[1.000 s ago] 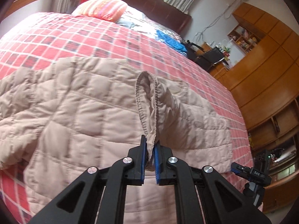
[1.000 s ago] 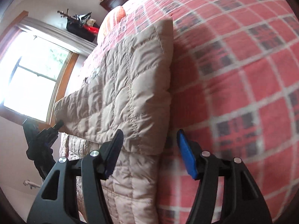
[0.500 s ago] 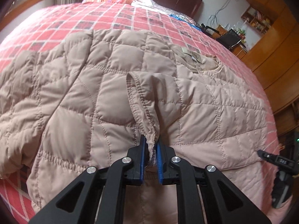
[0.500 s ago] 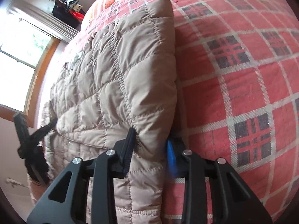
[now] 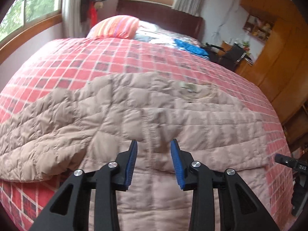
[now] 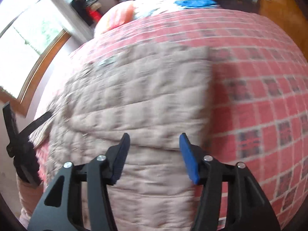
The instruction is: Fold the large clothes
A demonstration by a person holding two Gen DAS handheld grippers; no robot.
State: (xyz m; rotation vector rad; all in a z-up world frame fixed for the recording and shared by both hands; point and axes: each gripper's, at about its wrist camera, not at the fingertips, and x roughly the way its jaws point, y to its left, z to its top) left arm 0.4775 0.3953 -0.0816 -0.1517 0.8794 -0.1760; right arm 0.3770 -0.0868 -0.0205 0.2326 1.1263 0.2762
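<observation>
On the plaid bed (image 5: 134, 61) a quilted jacket (image 5: 154, 115) is seen partly folded, further folds judged left, both left tongs (image 5: 154, 161) and right tongs (image 6: 154, 154) spread, nothing gripped.

The right gripper (image 5: 288, 163) carries white letters that read "DAS". The label (image 5: 189, 87) inside the jacket (image 5: 154, 119) is too blurred to read.
</observation>
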